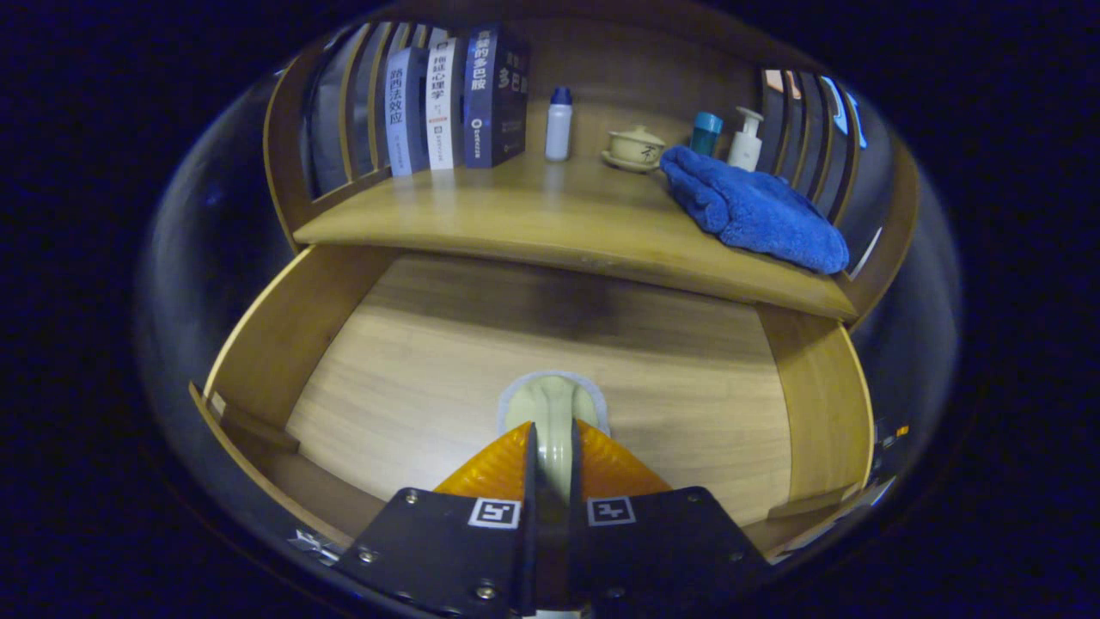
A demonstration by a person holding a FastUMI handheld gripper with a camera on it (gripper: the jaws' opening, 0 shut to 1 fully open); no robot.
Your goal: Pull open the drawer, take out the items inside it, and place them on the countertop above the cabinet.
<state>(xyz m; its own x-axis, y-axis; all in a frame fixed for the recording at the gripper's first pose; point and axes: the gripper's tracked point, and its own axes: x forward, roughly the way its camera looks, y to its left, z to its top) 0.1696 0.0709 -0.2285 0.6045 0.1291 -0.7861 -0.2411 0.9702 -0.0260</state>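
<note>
Nearest to me, my claw (551,451) is closed on a pale, cream-coloured item (554,408), pinching its narrow edge between the 2 fingers. I cannot tell just what the item is; it looks like a small dish or spoon-like piece held on edge, its rounded end poking out just ahead of the fingertips. Gripping it by the thin rim seems the sensible way to lift something too wide to span.

Below and beyond the fingers lies the drawer (284,335), pulled well open. Its wooden floor looks bare apart from the item I hold, so I judge this to be the last thing to come out, or close to it. The side walls rise to either side of my claw, so the item must go up before it goes forward.

Past the drawer is the worktop (516,219), the top of the cabinet, where the things are meant to end up. A blue towel (752,211) lies crumpled on it toward the right. Behind the towel stand a teal-capped container (706,131) and a white pump bottle (746,137), with a small lidded teacup on a saucer (635,148) just beside them. Nearer the middle stands a white bottle with a blue cap (559,125), and farthest left 3 books (455,103) stand upright against slatted wooden rails. The bare stretch of worktop in front of the books looks the easiest landing place.
</note>
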